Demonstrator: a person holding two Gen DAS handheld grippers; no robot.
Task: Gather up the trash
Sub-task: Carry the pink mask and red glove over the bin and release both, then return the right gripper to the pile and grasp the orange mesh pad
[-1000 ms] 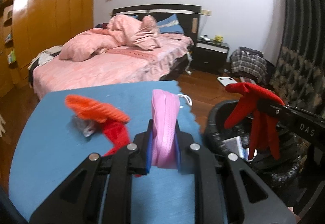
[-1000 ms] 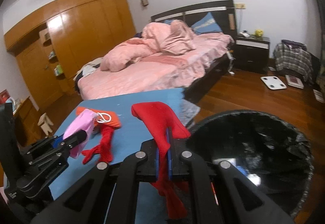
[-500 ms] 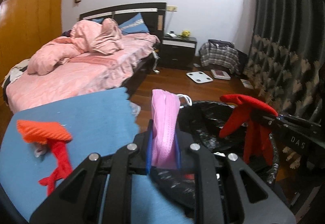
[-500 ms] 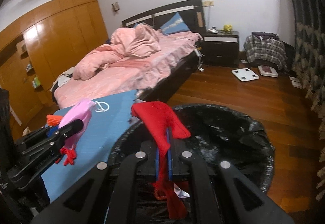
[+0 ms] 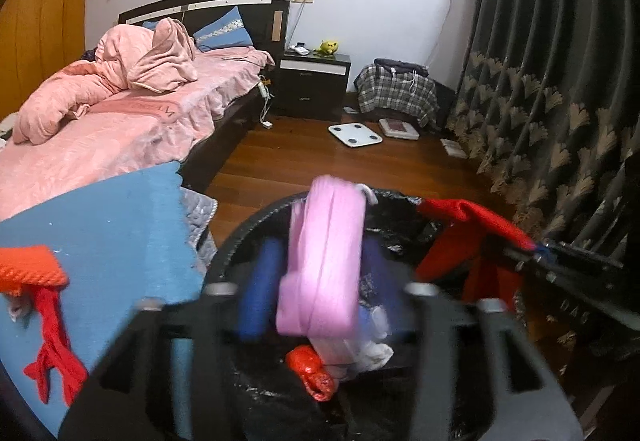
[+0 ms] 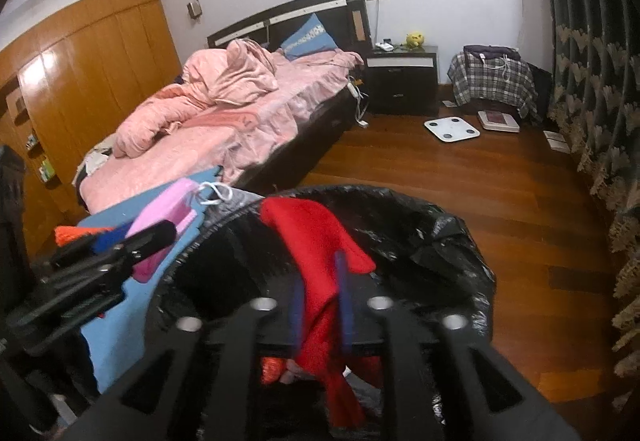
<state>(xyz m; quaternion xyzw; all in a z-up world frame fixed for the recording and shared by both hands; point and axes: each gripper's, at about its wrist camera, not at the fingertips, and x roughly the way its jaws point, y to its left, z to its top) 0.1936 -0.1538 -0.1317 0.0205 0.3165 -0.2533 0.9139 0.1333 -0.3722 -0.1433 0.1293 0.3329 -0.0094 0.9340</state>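
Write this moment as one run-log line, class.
left gripper: opening, pink mask between jaws | right gripper: opening, red glove between jaws | both over bin

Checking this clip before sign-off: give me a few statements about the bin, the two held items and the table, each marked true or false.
1. The pink mask hangs over the black-lined bin. True.
2. The right gripper has a blue sock between its fingers. False: a red glove.
3. An orange-and-red glove lies on the blue table. True.
4. The bin is empty. False: trash lies inside.
5. The left gripper is clamped shut. False: its fingers are opening, apart from the mask.
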